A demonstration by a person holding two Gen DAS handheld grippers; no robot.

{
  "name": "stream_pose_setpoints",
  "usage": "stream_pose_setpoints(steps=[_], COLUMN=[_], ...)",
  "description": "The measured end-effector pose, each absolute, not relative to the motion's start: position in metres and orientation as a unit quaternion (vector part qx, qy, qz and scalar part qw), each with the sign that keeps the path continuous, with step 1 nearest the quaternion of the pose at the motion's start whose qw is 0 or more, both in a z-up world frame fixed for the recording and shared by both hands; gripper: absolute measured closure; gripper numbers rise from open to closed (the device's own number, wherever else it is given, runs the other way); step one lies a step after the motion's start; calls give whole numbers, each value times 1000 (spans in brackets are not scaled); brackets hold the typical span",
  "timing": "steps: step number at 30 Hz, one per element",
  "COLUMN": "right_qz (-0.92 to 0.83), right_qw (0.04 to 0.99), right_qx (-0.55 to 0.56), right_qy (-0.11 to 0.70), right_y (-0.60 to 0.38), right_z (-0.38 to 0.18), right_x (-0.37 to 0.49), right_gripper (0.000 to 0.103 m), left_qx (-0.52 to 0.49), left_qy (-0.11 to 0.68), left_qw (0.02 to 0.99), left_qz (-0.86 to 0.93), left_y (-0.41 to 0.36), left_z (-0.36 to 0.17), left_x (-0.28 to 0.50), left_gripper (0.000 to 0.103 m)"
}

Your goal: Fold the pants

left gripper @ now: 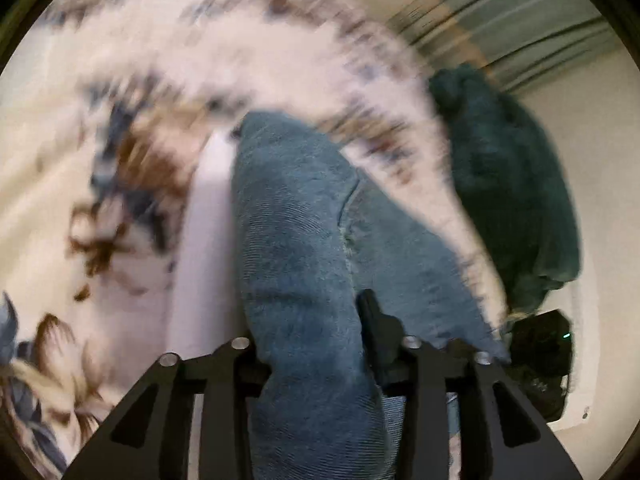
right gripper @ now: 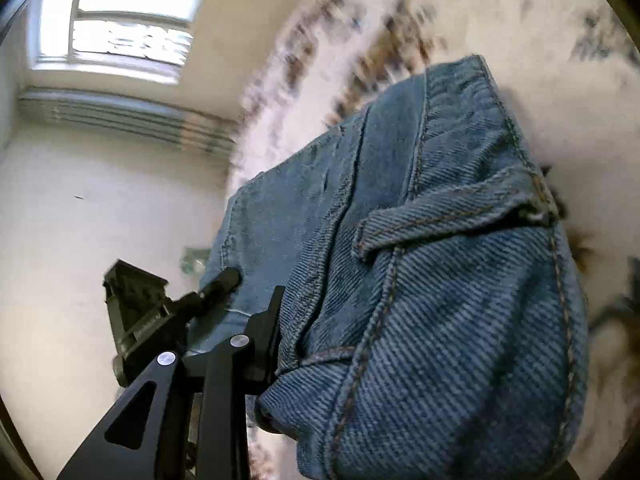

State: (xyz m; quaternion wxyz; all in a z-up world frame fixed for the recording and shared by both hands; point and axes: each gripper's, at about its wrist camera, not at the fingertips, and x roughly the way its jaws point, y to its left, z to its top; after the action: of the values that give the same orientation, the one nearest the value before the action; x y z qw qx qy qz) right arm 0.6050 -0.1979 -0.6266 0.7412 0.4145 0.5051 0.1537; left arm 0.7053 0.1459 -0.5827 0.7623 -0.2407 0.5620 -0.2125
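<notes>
Blue denim pants point(left gripper: 296, 216) hang between the fingers of my left gripper point(left gripper: 312, 344), which is shut on the fabric and lifts it above a floral bedspread point(left gripper: 120, 80). In the right wrist view the pants point(right gripper: 440, 260) fill the frame, with seams and a pocket edge showing. My right gripper point(right gripper: 320, 344) is shut on their near edge; only its left finger point(right gripper: 268, 328) shows, the other is hidden by denim. The left gripper point(right gripper: 180, 304) also appears there, holding the pants' far corner.
A dark green garment point(left gripper: 508, 184) lies at the bed's right edge. A black device point(left gripper: 544, 364) sits on the pale floor point(left gripper: 600, 200) below it. A window point(right gripper: 128, 28) and a radiator point(right gripper: 120, 120) stand beyond the bed.
</notes>
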Motion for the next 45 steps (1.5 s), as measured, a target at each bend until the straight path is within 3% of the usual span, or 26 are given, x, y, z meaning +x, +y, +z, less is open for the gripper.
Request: stream_pose_setpoints(steps=[3,6,8,12,18,20,22,25,27,45], right_qz=[136,115,88,47,-3,-14,-36,-76,-109,-135], right_qw=[729,734,744,748,752,750,752,763,775,837], right_qx=[407,385,354,303,206,196,178,139,109,61], right_qy=[533,548,560,588,626,632,634,626,614,527], right_y=[-200,-202,-200,-195,-176,-176,-171,-169,-168,-163], right_z=[-644,-634,-621,-604,-608,-600,-588,-562,-544,-348], right_x=[599,584,579,575,580,577,578,567,559,449], right_gripper=[37,35,26,24,12,11,8,7,7,7], left_qx=[-280,-284,-267,-210,-151,-127,-81,-27,-1,3], left_qy=[553,557,556,567,576,584,593,574,558,499], left_qw=[748,748,759,777,789,790,794,815,827,866], left_qz=[-237,-223,-209,-172,-153,-140,-104,-74,-63,-27], left_y=[163,171,169,166,153,145,134,118,108,77], left_z=[-594,-580,-571,-575,-584,-578,-566,-536,-516,-362], left_x=[692,669,650,641,638,639,639,634,628,531], left_gripper=[54,51,43,40,38,33,20,17,9,7])
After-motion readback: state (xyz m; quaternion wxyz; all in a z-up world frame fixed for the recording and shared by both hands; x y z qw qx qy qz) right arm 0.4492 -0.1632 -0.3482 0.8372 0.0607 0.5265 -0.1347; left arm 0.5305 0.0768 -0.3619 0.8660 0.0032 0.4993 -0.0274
